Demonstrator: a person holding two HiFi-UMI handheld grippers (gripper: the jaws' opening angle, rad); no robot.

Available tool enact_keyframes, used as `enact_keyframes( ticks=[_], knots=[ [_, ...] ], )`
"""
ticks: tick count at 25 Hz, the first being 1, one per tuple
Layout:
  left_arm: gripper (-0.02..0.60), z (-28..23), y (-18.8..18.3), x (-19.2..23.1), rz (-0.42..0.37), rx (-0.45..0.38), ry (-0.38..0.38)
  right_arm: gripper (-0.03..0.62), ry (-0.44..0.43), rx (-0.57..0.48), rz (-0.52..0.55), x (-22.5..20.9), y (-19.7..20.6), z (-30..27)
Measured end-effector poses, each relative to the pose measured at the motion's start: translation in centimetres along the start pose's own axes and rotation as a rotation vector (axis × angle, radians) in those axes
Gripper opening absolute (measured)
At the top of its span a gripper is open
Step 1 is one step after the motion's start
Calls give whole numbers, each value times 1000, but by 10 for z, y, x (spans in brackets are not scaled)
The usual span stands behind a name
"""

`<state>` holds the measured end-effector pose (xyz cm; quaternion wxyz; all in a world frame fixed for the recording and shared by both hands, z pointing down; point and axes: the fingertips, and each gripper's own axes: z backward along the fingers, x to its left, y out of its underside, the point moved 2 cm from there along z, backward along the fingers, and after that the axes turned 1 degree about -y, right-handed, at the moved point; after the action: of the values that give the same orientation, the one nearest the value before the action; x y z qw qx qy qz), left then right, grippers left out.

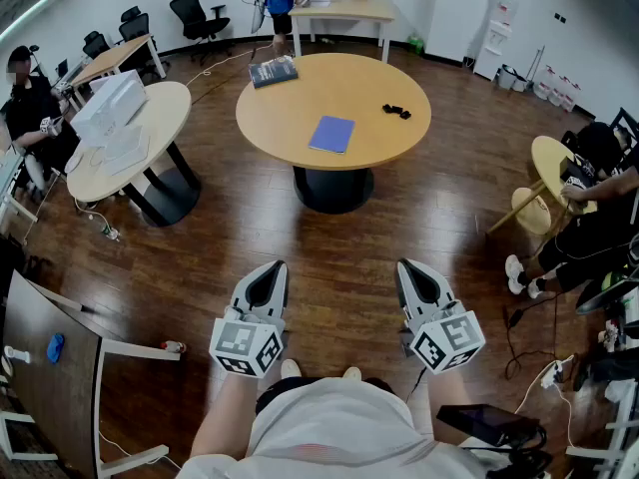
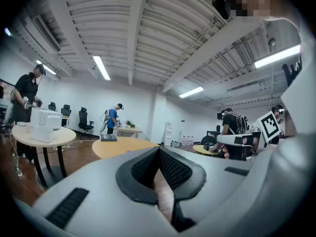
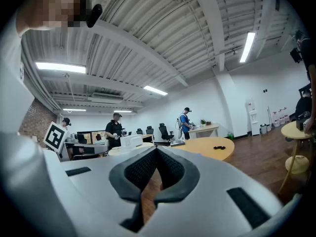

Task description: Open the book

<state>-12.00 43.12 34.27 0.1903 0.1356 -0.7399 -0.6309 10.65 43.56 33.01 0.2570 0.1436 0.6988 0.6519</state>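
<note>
Blue book [image 1: 331,134] lying flat and closed on the round table [image 1: 300,118], a little right of centre, nothing on top of it. Spine side not readable from here. Darker book [image 1: 273,71] at the table's far left edge, also closed; blue one judged the likelier target, being squarely ahead. Small black items [image 1: 396,111] to the right of the blue book, apart from it, too small to identify.

Left gripper [image 1: 270,269] and right gripper [image 1: 412,267] held low, side by side, close to the body and well short of the table, with open wooden floor [image 1: 329,238] in between. Fingers of both pressed together at the tips, nothing between them, as confirmed in each gripper view.

Step in hand, as judged: the approach. No contact with the book, cover unopened.

Next move calls for:
- Walking up to the table's near edge.
- Parting one pair of fingers slightly and working a tip under the cover's free edge.
- Lifting and swinging the cover over, with the other gripper pinning the book down.

Risk: thin book sliding on the smooth top rather than opening.

Periphery: second round table [image 1: 160,103] carrying white boxes [image 1: 108,108] at left; seated persons on both sides.
</note>
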Motion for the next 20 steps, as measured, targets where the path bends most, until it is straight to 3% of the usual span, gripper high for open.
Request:
enact_keyframes(
  ticks=[8,20],
  knots=[
    [11,-21,22,-36,27,16,-44,-5,-66,85,-29,-26,39,20],
    [11,-76,29,-26,42,39,-15,-5,-48,116,-28,-64,43,-8]
  ],
)
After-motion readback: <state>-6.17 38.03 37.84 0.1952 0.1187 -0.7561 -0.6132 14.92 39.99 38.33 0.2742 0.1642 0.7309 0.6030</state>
